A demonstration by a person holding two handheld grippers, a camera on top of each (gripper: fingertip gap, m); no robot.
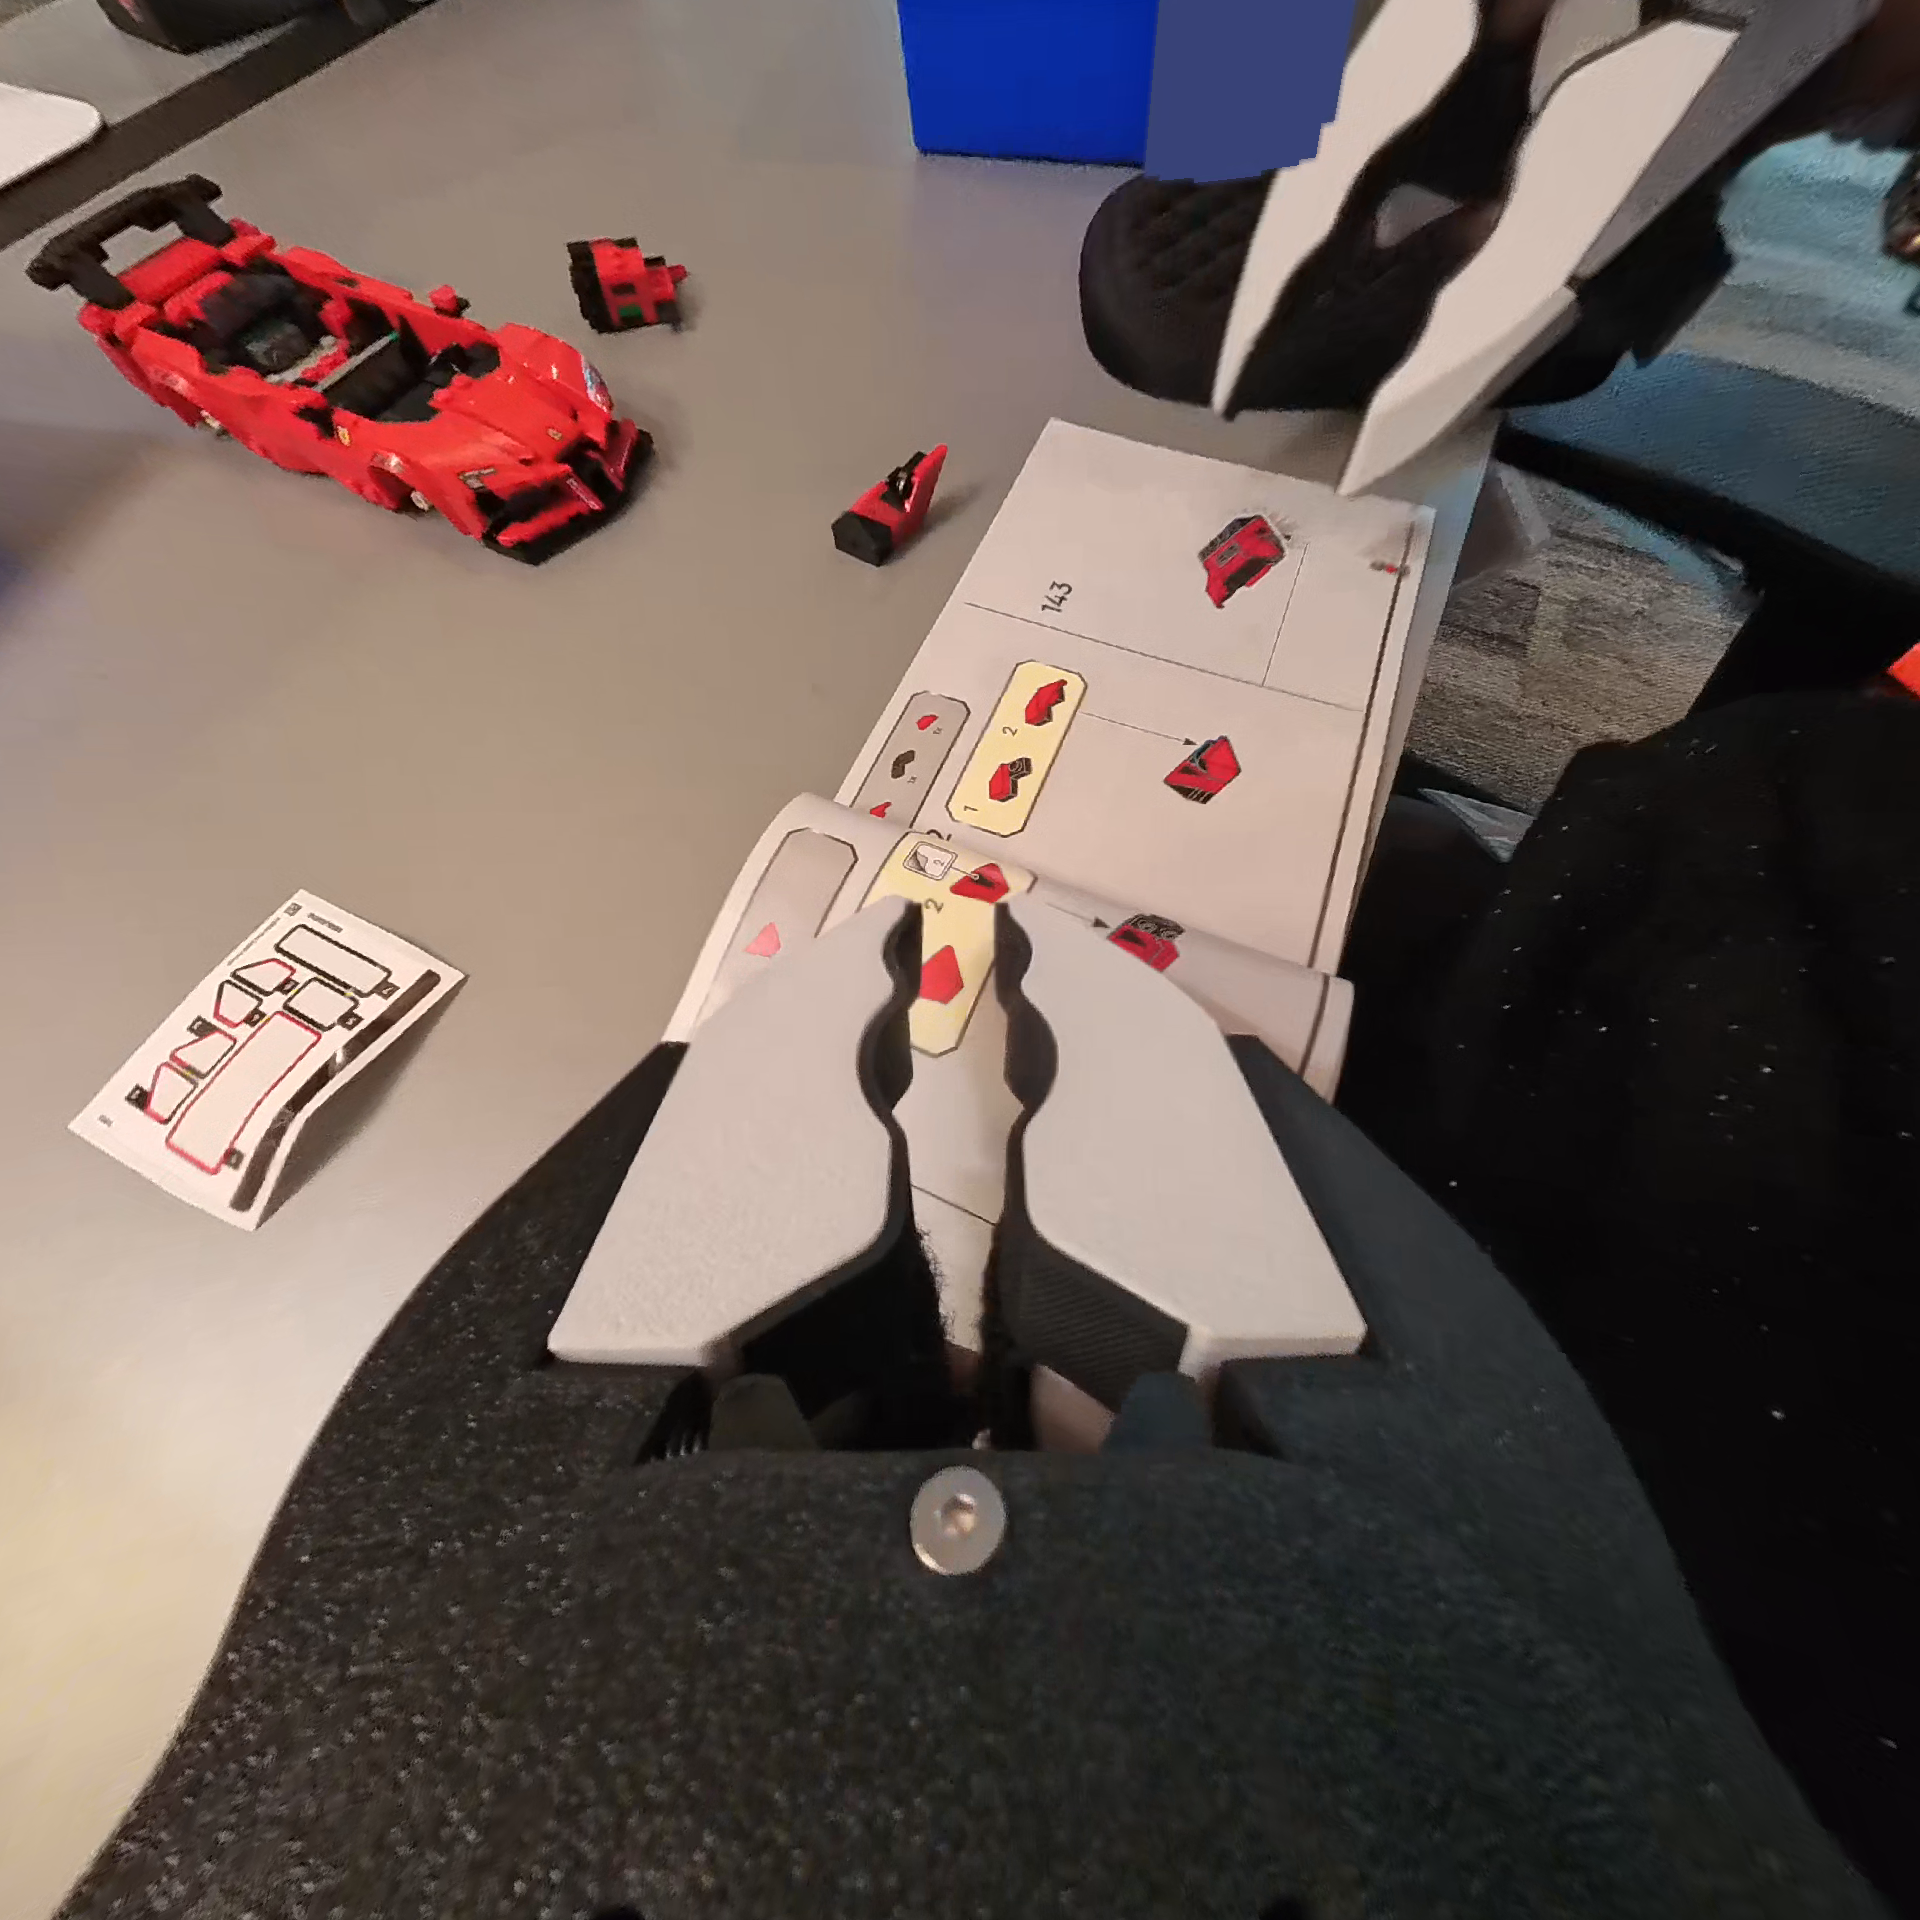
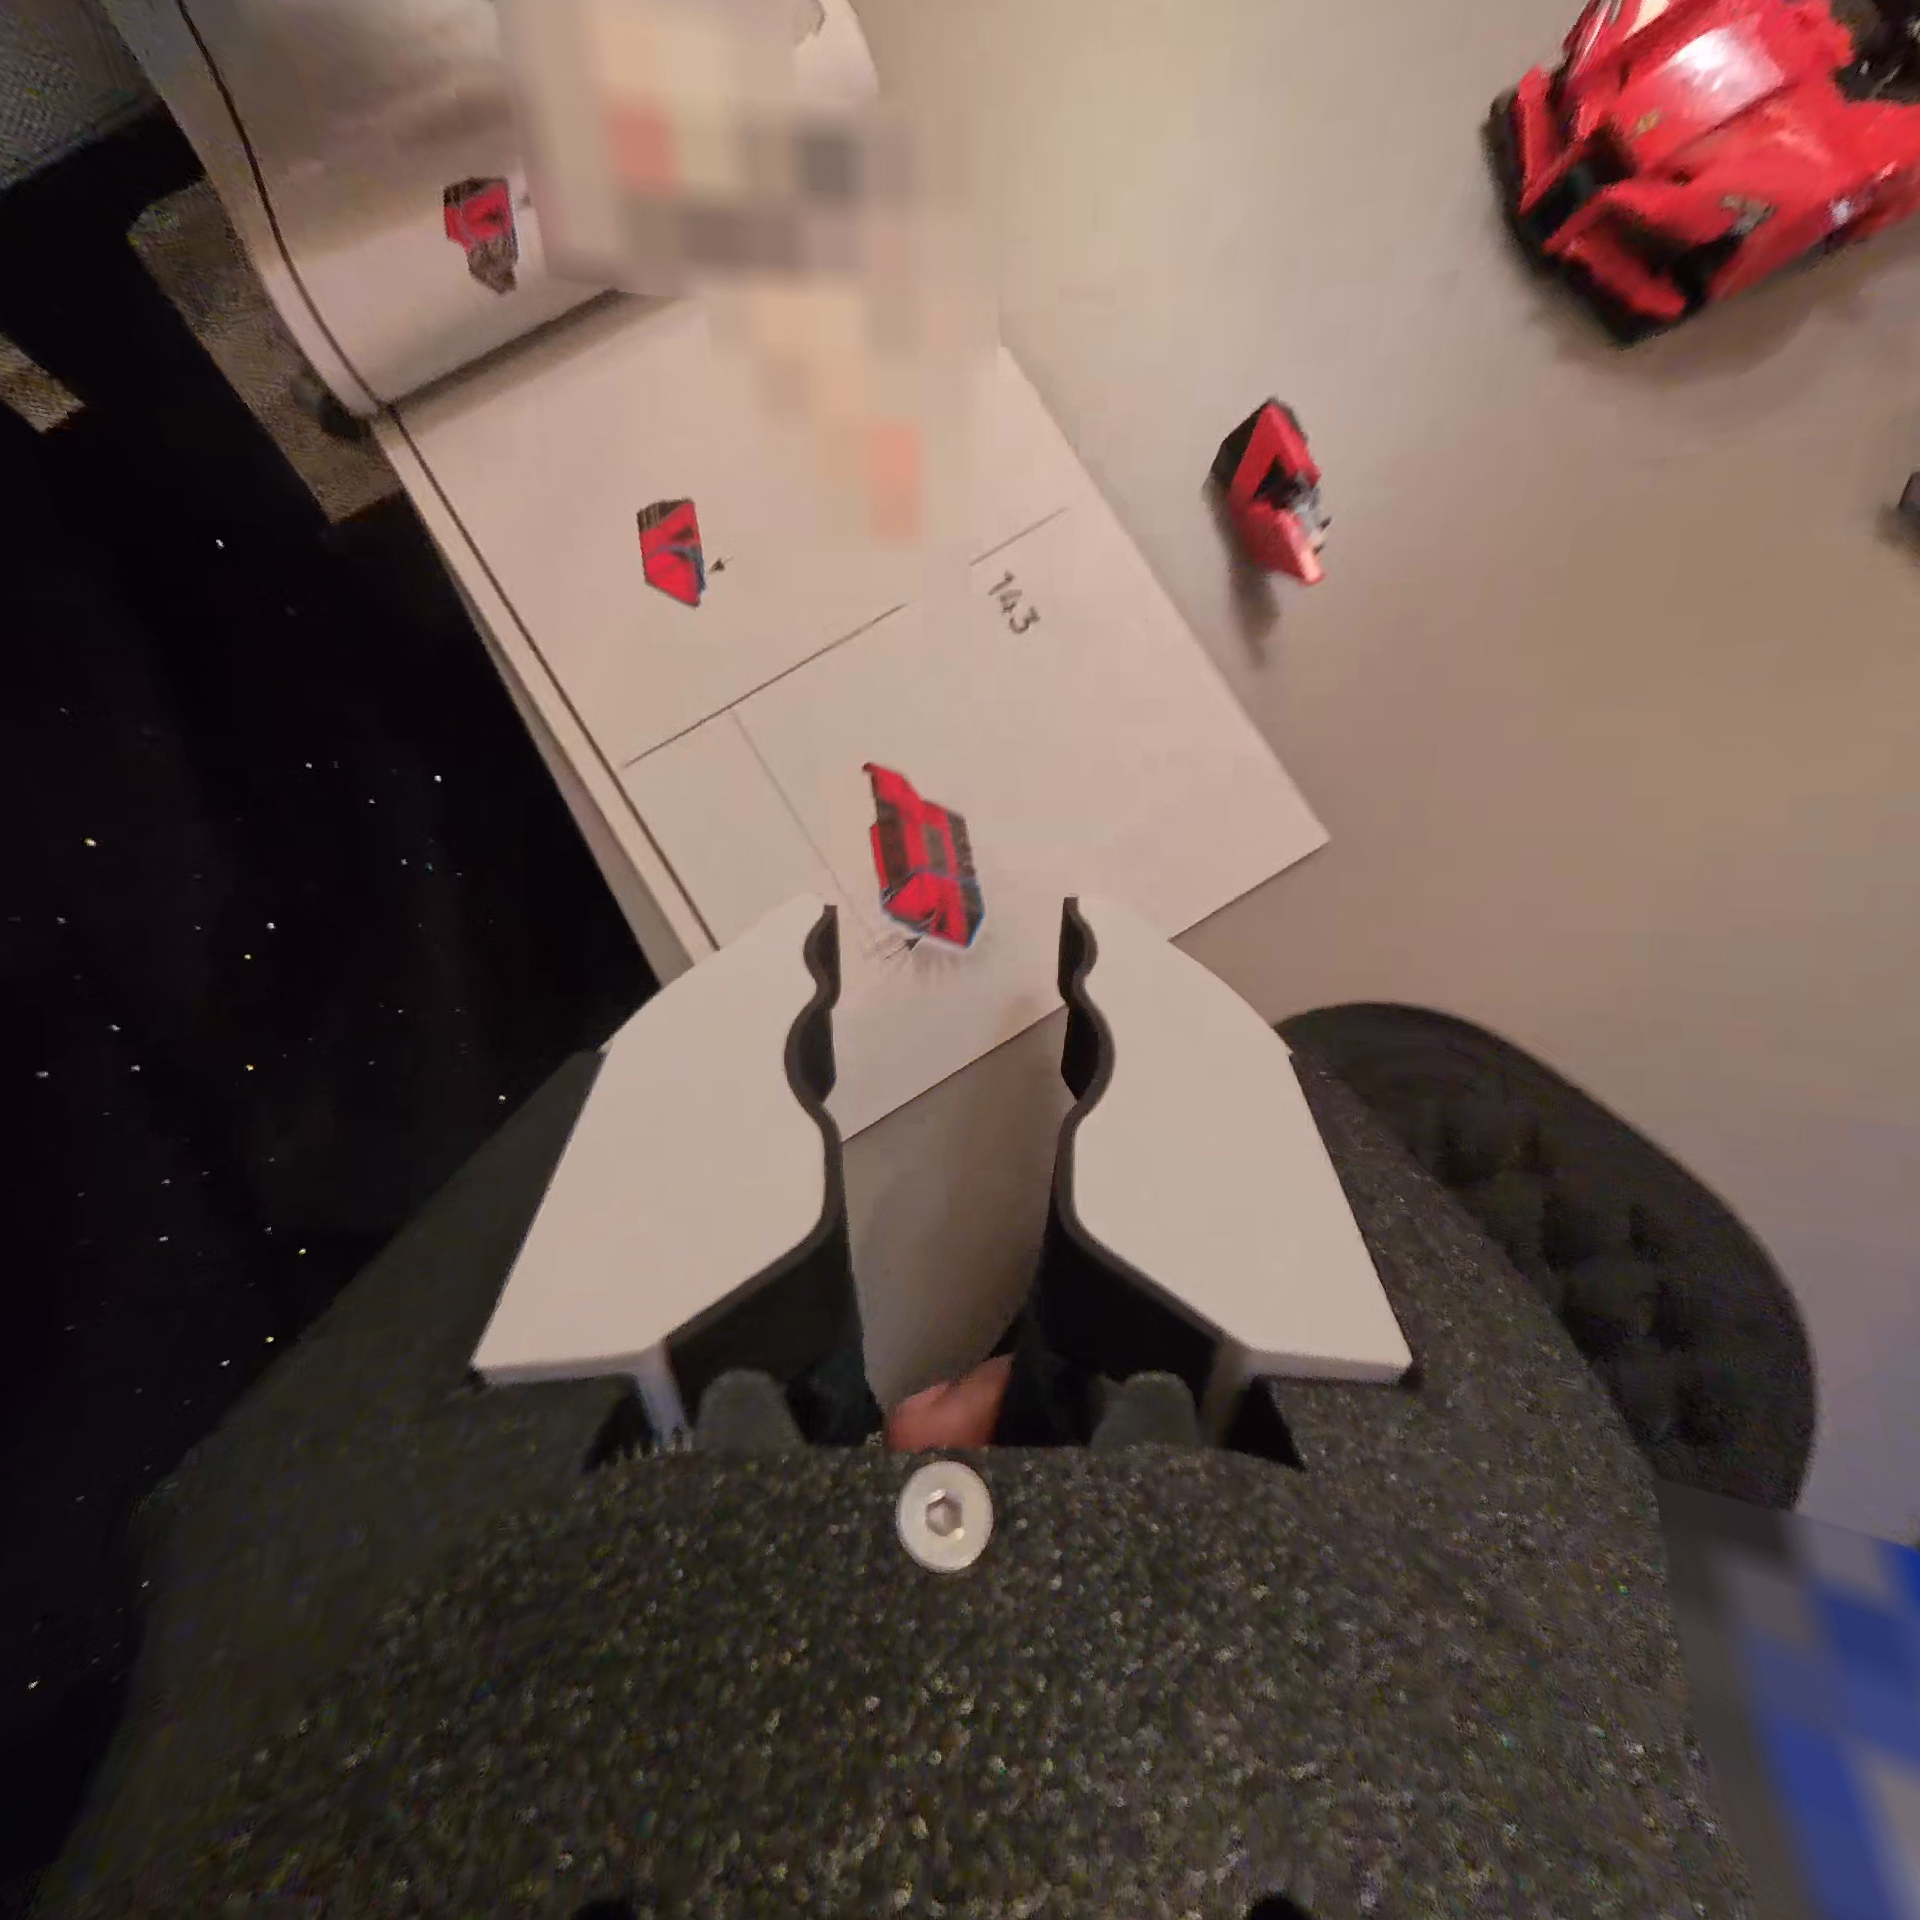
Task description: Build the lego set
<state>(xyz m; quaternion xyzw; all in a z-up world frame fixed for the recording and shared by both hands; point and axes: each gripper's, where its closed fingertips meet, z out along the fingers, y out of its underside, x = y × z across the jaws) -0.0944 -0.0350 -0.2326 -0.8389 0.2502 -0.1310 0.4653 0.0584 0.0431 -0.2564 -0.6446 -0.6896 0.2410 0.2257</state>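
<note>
Plainly, our main risk lay with the booklet, which overhung the near edge of the tabletop. Our left gripper hovered over a curled page, jaws slightly parted and grasping nothing that we could see; a careless nip there could crease the page or drag the booklet off the edge. Our right gripper hung released and empty above the booklet's far corner, and a low sweep from it could knock the nearer sub-assembly.

By our count there was one red car, mostly built, well away from the booklet on the tabletop; two small red-and-black sub-assemblies, the farther one just beside the car; one booklet; one sticker sheet; and one blue box at the far side.
</note>
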